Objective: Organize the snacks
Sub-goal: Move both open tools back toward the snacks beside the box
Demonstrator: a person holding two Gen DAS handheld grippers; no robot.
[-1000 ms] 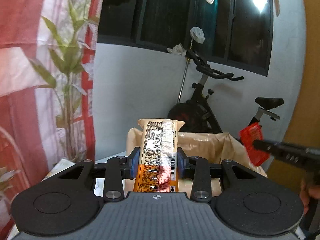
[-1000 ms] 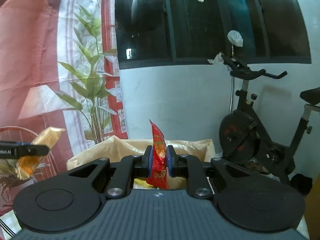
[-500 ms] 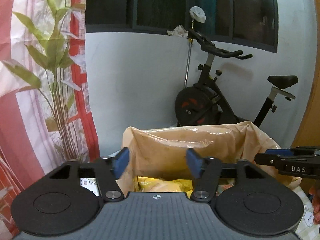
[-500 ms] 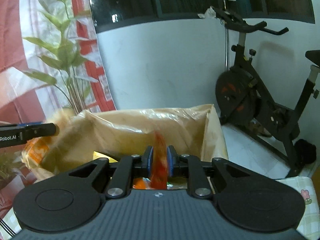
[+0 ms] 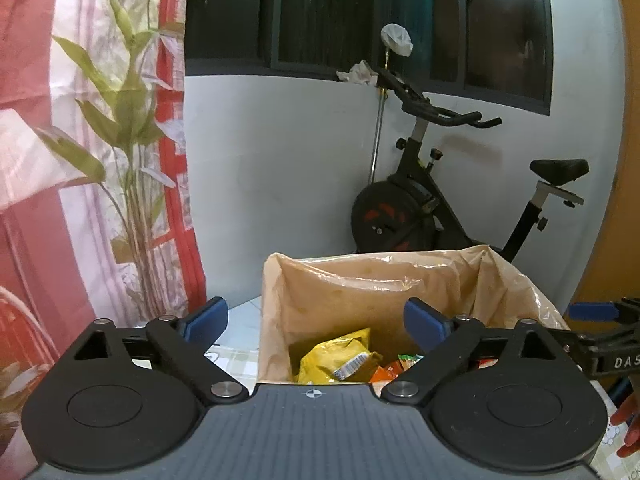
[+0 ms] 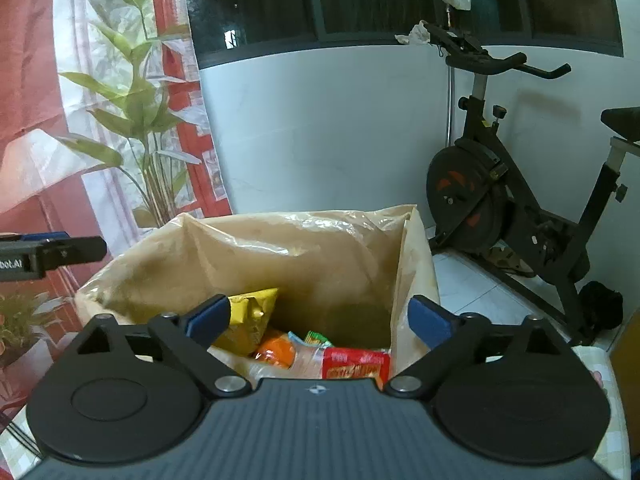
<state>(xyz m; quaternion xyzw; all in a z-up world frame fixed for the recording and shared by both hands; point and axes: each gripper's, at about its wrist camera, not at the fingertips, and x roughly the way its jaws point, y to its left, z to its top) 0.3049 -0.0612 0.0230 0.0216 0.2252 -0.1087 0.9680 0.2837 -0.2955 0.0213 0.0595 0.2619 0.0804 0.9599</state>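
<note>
A box lined with a tan plastic bag point(image 5: 384, 280) point(image 6: 304, 248) stands in front of both grippers. Inside lie a yellow snack packet point(image 5: 336, 356) point(image 6: 250, 320), an orange packet point(image 6: 276, 354) point(image 5: 386, 372) and a red packet point(image 6: 356, 362). My left gripper point(image 5: 316, 320) hovers over the box's near left rim, its jaws opening wide with nothing between them. My right gripper point(image 6: 320, 316) hangs over the box's near side, jaws opening wide and empty. The right gripper's fingers point(image 5: 592, 312) show at the right edge of the left wrist view; the left gripper's finger point(image 6: 60, 252) shows at the left of the right wrist view.
The box stands on a table with a checked cloth point(image 5: 236, 360). Behind are a white wall, a dark window and an exercise bike point(image 6: 500, 200) point(image 5: 420, 208). A red and white curtain with a leafy print point(image 5: 100, 160) hangs at the left. A person's fingers point(image 5: 630, 428) show at far right.
Both grippers opened. The left let go of its orange bar and the right its red packet; both dropped into the lined box. The views tipped down toward the box.
</note>
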